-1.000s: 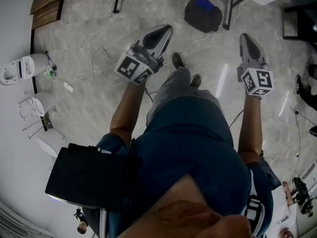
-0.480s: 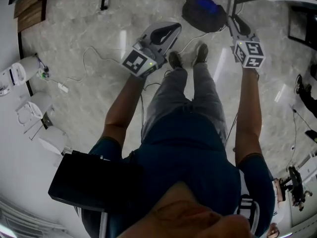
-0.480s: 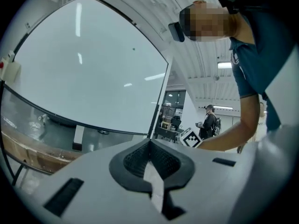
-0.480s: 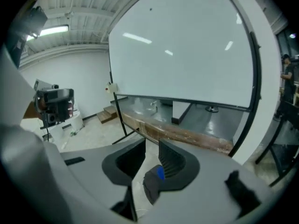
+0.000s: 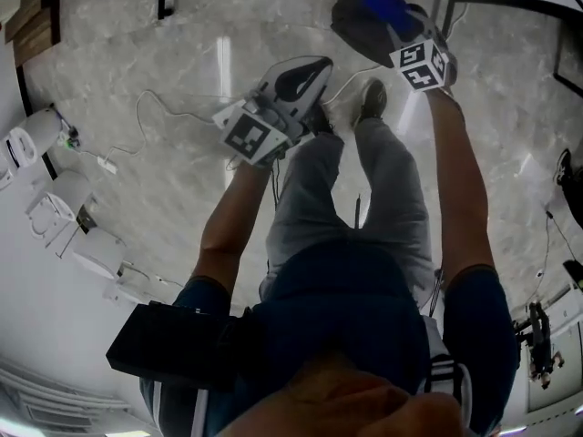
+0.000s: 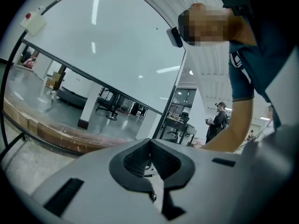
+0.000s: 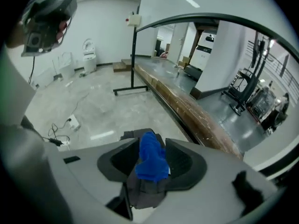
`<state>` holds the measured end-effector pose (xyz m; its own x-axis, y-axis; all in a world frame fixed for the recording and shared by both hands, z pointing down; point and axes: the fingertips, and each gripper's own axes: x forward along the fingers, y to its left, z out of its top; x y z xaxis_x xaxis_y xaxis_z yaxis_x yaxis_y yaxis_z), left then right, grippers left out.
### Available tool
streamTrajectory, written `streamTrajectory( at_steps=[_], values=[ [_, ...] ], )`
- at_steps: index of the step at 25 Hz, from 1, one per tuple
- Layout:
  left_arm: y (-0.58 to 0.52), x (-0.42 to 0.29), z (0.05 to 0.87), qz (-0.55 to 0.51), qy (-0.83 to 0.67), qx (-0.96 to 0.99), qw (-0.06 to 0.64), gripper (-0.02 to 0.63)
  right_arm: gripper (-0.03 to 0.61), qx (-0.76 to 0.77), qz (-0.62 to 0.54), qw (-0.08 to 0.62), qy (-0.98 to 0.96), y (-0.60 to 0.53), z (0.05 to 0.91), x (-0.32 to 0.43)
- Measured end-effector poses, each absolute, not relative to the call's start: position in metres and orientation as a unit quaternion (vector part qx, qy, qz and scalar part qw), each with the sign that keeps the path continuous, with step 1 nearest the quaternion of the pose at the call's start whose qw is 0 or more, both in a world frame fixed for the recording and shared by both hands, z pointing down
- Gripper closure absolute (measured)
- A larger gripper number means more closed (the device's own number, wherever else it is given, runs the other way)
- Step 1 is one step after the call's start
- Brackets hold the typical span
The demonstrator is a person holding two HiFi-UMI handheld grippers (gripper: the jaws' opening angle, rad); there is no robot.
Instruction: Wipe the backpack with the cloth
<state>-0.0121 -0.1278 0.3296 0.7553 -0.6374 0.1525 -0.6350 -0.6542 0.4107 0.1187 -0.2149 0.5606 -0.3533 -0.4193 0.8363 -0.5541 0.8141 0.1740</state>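
Head view: the person stands on a marble floor [image 5: 155, 189] with both arms extended downward and forward. The right gripper [image 5: 408, 33] is lowered onto a dark backpack [image 5: 357, 24] that lies on the floor just ahead of the person's shoes [image 5: 369, 98], beside a black table leg [image 5: 446, 3]. A blue cloth [image 5: 383, 7] shows on top of the backpack, directly at the gripper. Right gripper view: the jaws are closed on the blue cloth, which bulges up between the two dark pads [image 7: 187, 162]; a fold of dark grey fabric [image 7: 145, 190] sits under the cloth in the same gap, and it cannot be determined whether this fold belongs to the backpack. Beyond the jaws, this view shows a long wooden-topped bench [image 7: 187, 106] and a white power strip [image 7: 72, 122] on the floor. The left gripper [image 6: 150, 154] is held above the floor, well apart from the backpack, near the person's left knee. Left gripper view: the ribbed pads are pressed together with nothing between them, and the jaws point toward a large pale panel [image 6: 107, 45].
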Motion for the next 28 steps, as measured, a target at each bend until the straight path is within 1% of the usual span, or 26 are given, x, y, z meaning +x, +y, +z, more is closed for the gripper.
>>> streamTrajectory(
  at_steps=[5,10,11,12,14,16,18,21,23,25,28],
  values=[
    [-0.140,-0.008,0.376,0.001,-0.345,0.910,0.230,0.614,0.416,0.277,0.010,0.520,-0.808,-0.230,0.608,0.116],
    [-0.147,-0.012,0.402,-0.005,-0.351,0.905,0.241,0.614,0.410,0.223,-0.027,0.581,-0.783,-0.233,0.662,0.123],
    [-0.147,-0.014,0.407,-0.004,-0.353,0.903,0.245,0.613,0.428,0.218,-0.024,0.585,-0.781,-0.232,0.671,0.125],
    [-0.146,-0.016,0.412,-0.003,-0.354,0.902,0.248,0.614,0.463,0.217,-0.023,0.584,-0.781,-0.232,0.674,0.125],
    [-0.145,-0.018,0.419,0.000,-0.356,0.899,0.255,0.614,0.488,0.226,-0.032,0.572,-0.788,-0.232,0.661,0.121],
    [-0.144,-0.022,0.421,0.001,-0.357,0.896,0.263,0.612,0.491,0.236,-0.053,0.546,-0.802,-0.230,0.631,0.105],
    [-0.143,-0.028,0.424,0.003,-0.358,0.894,0.268,0.614,0.491,0.232,-0.078,0.522,-0.817,-0.229,0.612,0.072],
    [-0.140,-0.035,0.433,0.005,-0.358,0.892,0.275,0.613,0.491,0.204,-0.110,0.523,-0.820,-0.235,0.637,0.017],
    [-0.140,-0.039,0.441,0.012,-0.358,0.891,0.279,0.614,0.489,0.204,-0.101,0.542,-0.809,-0.236,0.667,0.006],
    [-0.141,-0.042,0.447,0.020,-0.357,0.891,0.279,0.614,0.491,0.225,-0.091,0.558,-0.794,-0.231,0.681,0.024],
    [-0.143,-0.041,0.455,0.016,-0.351,0.892,0.284,0.613,0.492,0.245,-0.105,0.590,-0.762,-0.210,0.678,0.088]
  ],
)
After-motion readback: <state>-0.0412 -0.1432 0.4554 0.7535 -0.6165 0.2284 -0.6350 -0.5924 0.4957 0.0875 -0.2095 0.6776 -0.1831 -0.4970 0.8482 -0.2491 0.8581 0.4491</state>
